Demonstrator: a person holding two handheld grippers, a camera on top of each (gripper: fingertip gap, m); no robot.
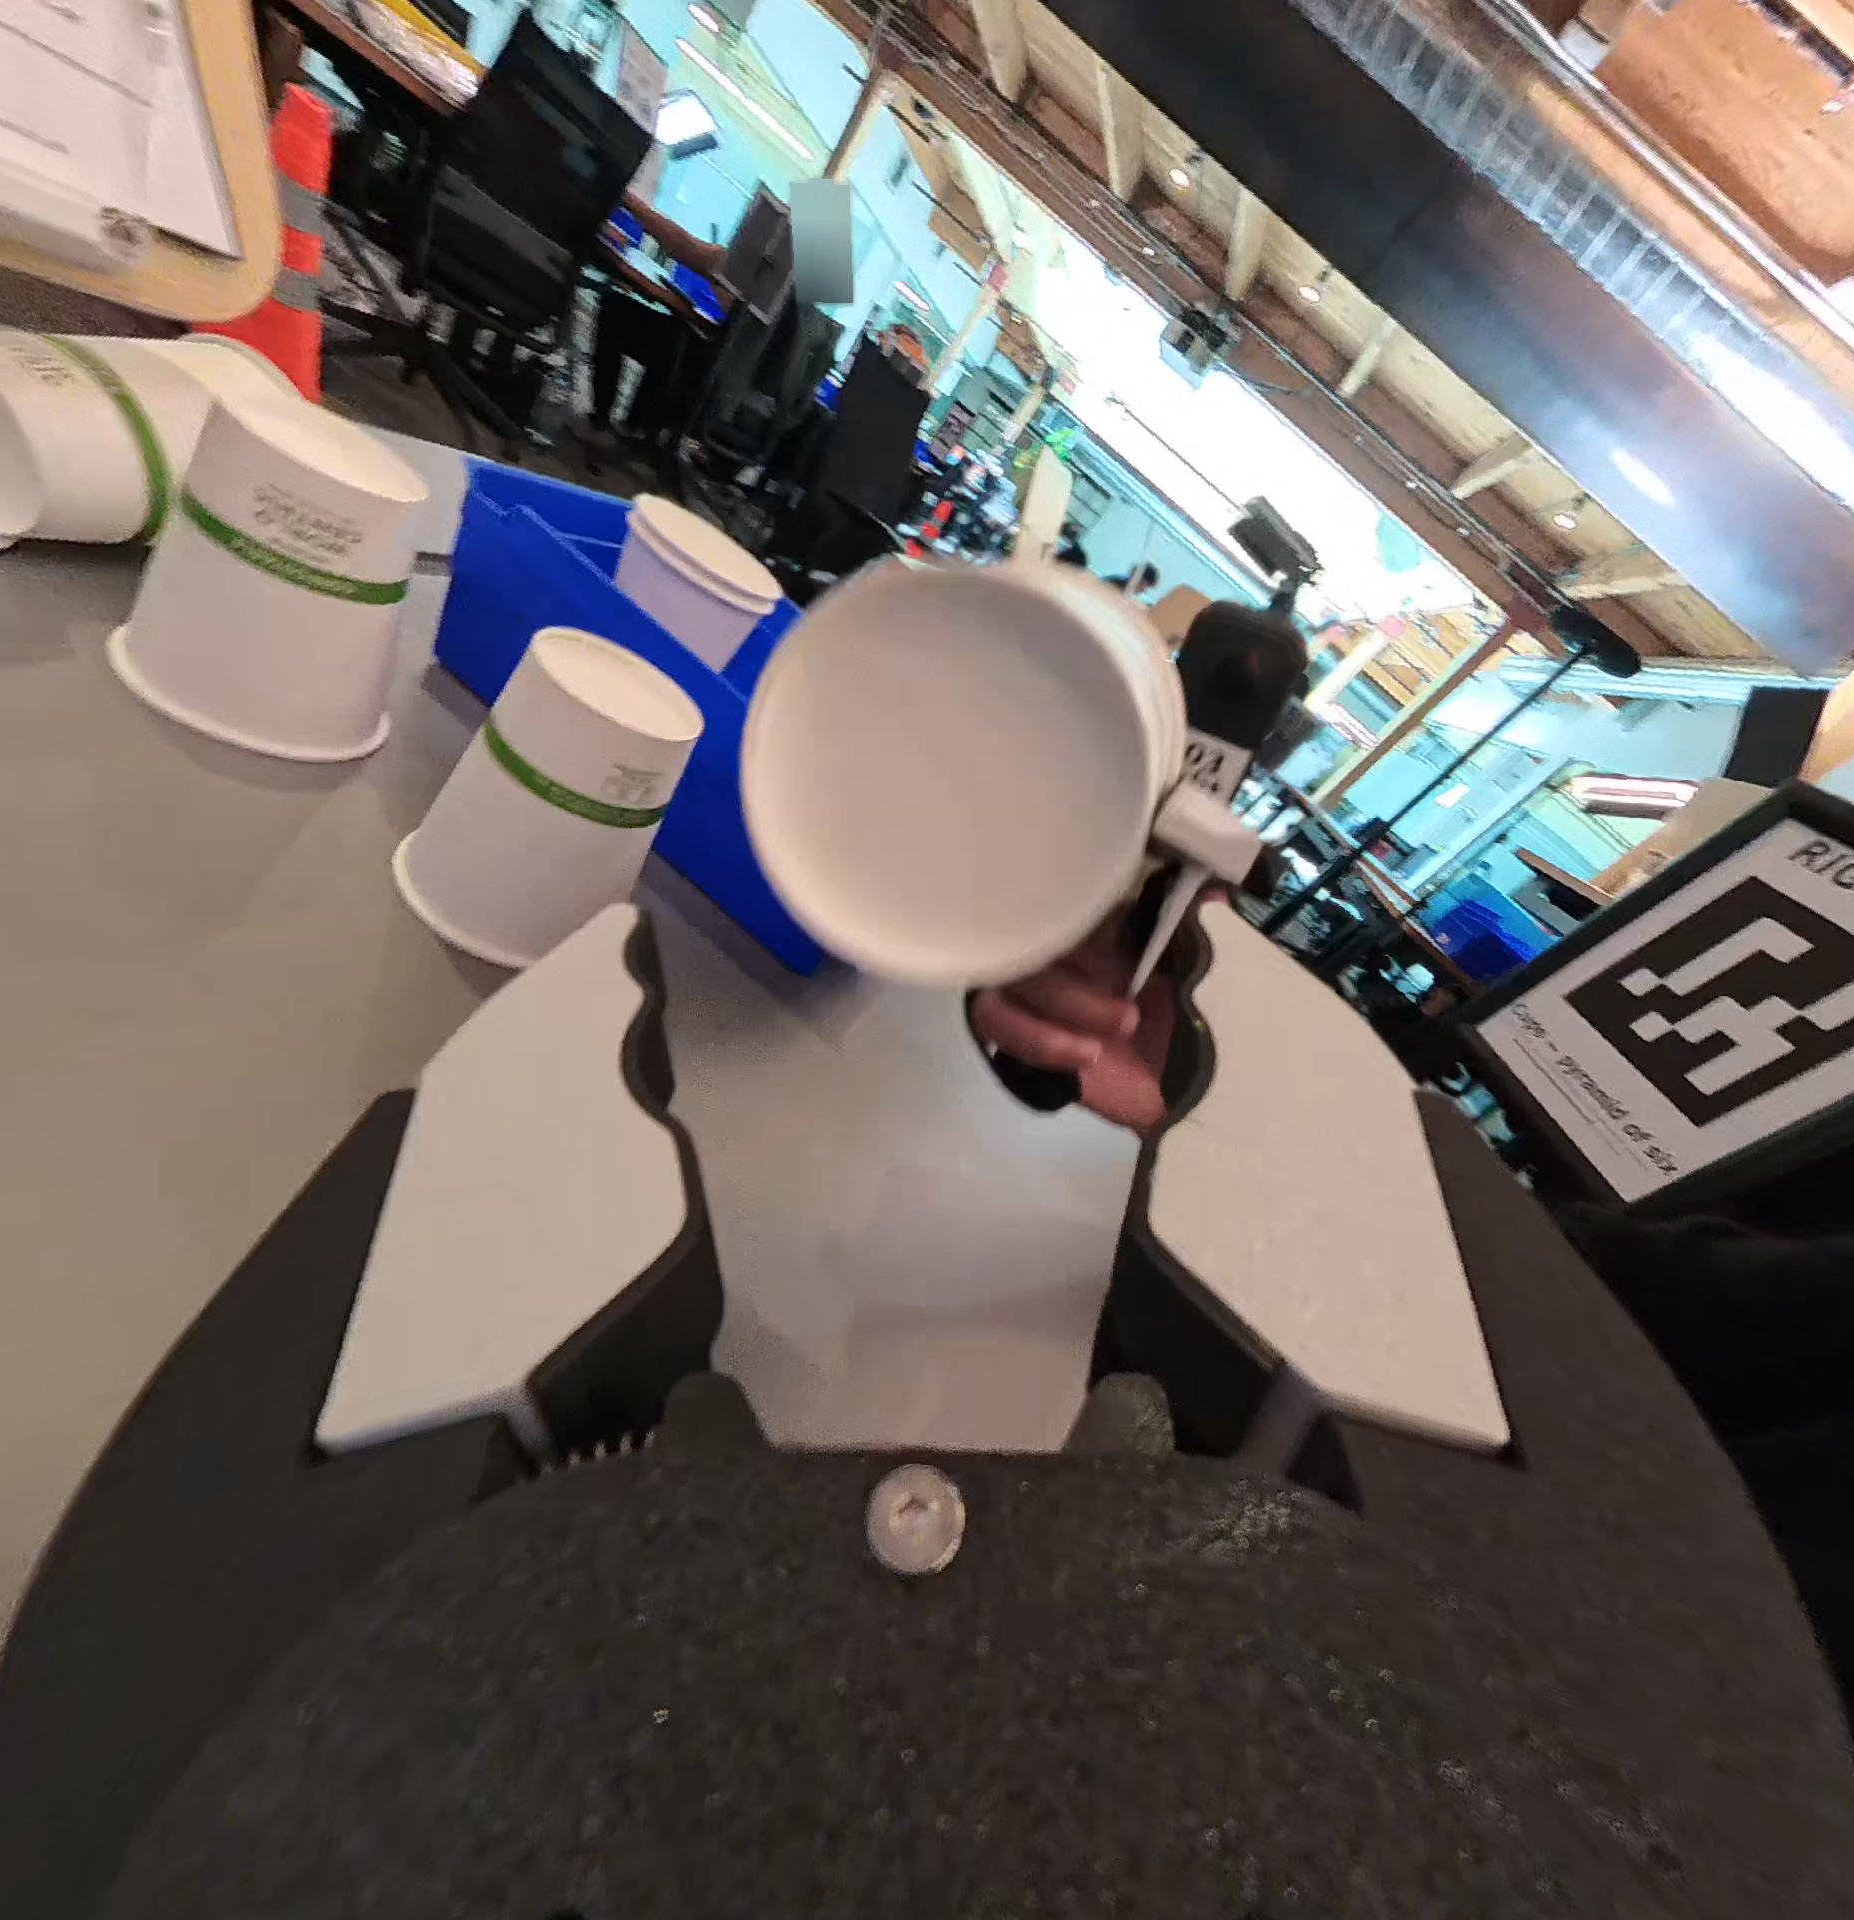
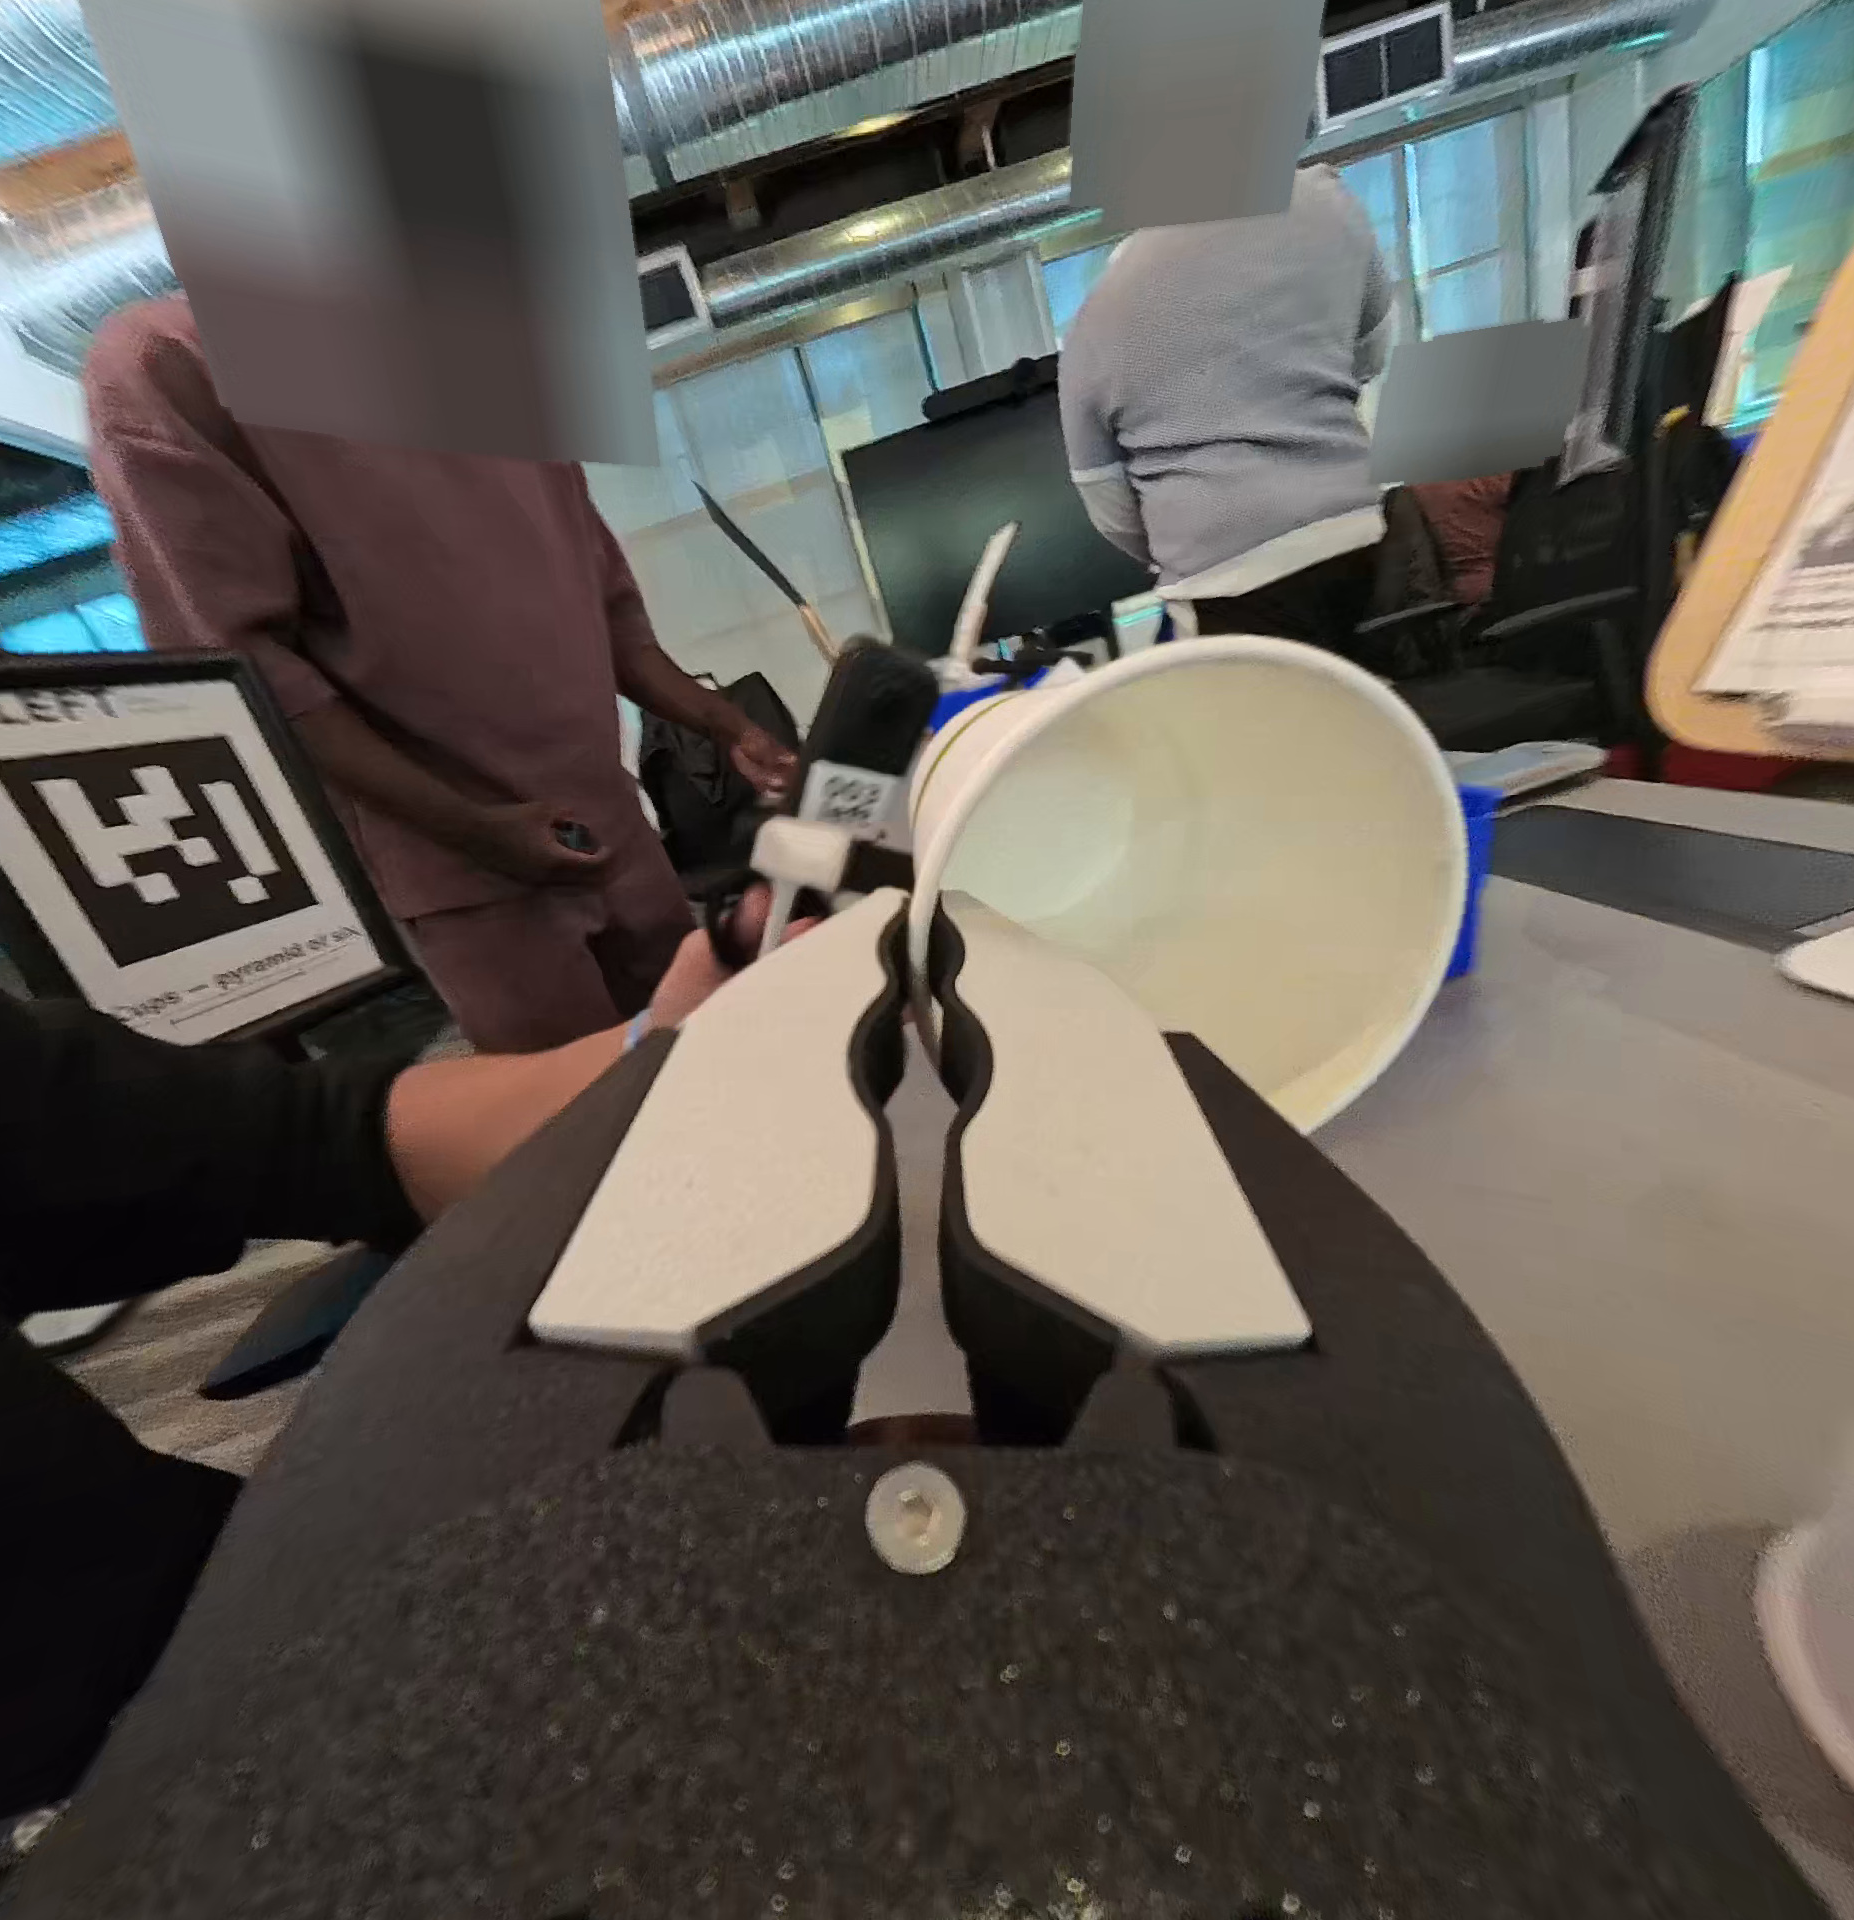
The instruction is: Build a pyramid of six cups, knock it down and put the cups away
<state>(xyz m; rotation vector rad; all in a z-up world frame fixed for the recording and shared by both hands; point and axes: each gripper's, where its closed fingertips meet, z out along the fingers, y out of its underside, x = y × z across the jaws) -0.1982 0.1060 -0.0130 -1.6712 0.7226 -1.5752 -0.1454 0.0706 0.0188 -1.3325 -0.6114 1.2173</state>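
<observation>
My right gripper (image 2: 921, 940) is shut on the rim wall of a white paper cup (image 2: 1193, 862), one finger inside and one outside. It holds the cup tilted above the grey table (image 2: 1577, 1143), mouth toward that camera. In the left wrist view the same cup (image 1: 954, 769) shows its base just ahead of my left gripper (image 1: 918, 935), which is open wide and empty; the right gripper (image 1: 1203, 831) shows behind the cup. Two white cups with green bands (image 1: 268, 603) (image 1: 549, 790) stand upside down on the table. Another cup (image 1: 694, 582) sits upside down in the blue bin (image 1: 590, 623).
More white cups (image 1: 61, 447) lie on their sides at the far left. An orange cone (image 1: 299, 229) and a wooden board with papers (image 1: 102, 135) stand behind them. Framed marker signs (image 1: 1733, 997) (image 2: 154, 831) stand at the table edges. People stand beyond the table (image 2: 383, 675).
</observation>
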